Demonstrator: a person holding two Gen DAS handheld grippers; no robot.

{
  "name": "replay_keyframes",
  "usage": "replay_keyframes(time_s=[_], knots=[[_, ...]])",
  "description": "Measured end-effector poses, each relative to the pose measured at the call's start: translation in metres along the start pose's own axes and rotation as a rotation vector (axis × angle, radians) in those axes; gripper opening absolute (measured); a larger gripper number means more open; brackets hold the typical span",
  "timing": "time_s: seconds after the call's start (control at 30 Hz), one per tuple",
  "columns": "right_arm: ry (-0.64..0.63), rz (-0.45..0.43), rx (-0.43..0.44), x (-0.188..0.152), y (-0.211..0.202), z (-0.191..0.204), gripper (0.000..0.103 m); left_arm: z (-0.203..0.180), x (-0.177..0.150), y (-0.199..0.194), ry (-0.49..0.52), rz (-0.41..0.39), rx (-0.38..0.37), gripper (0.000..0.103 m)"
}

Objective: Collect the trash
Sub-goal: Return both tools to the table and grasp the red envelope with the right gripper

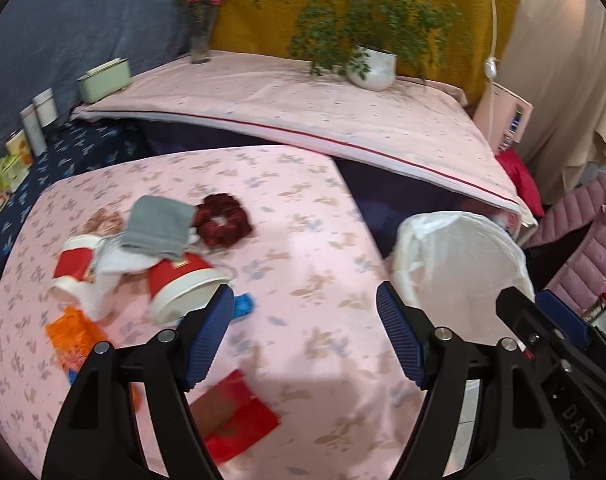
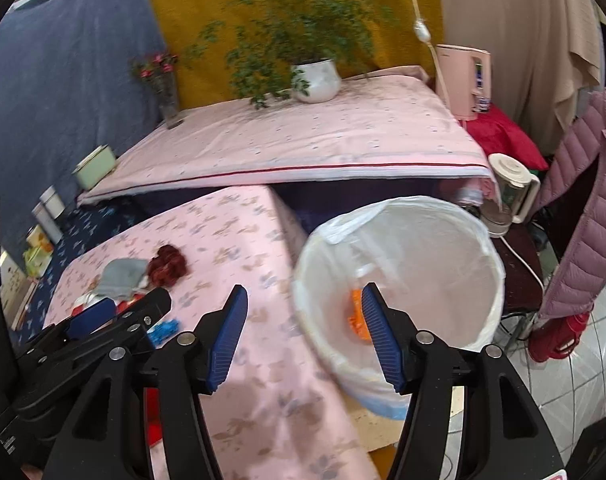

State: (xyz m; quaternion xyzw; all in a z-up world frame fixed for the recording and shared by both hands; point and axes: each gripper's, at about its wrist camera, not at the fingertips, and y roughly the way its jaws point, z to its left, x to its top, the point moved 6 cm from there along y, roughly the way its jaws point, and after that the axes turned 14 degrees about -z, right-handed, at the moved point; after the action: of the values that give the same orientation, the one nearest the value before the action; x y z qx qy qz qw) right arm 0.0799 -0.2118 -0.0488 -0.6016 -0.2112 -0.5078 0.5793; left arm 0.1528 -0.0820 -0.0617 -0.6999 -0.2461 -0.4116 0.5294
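My left gripper (image 1: 303,300) hangs open and empty over the pink flowered tablecloth (image 1: 323,264). Left of it lie two red-and-white paper cups (image 1: 187,284) (image 1: 73,264), a grey cloth (image 1: 157,228), a dark red scrunchie (image 1: 223,220), an orange wrapper (image 1: 73,340), a blue scrap (image 1: 243,304) and a red packet (image 1: 235,416). My right gripper (image 2: 303,296) is open and empty above the near rim of the white-lined bin (image 2: 443,264). An orange piece of trash (image 2: 357,316) lies inside the bin.
The bin (image 1: 463,260) stands off the table's right edge. Behind is a higher pink-covered surface (image 1: 303,112) with a potted plant (image 1: 373,68) and a flower vase (image 1: 201,36). A mauve padded jacket (image 2: 583,208), a blender (image 2: 511,188) and a red container (image 2: 555,336) crowd the right.
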Motion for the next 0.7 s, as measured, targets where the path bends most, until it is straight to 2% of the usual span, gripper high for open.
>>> replay_keyframes(time_s=[0.4, 0.53, 0.7], knots=[[-0.079, 0.082, 0.120, -0.043, -0.006, 0.077, 0.062, 0.123, -0.037, -0.022, -0.137, 0.050, 0.193, 0.072], [-0.090, 0.120, 0.147, -0.060, -0.003, 0.094, 0.064, 0.158, -0.055, -0.027, -0.180, 0.077, 0.250, 0.081], [-0.102, 0.166, 0.179, -0.080, 0.001, 0.113, 0.064, 0.195, -0.080, -0.028, -0.264, 0.137, 0.287, 0.086]])
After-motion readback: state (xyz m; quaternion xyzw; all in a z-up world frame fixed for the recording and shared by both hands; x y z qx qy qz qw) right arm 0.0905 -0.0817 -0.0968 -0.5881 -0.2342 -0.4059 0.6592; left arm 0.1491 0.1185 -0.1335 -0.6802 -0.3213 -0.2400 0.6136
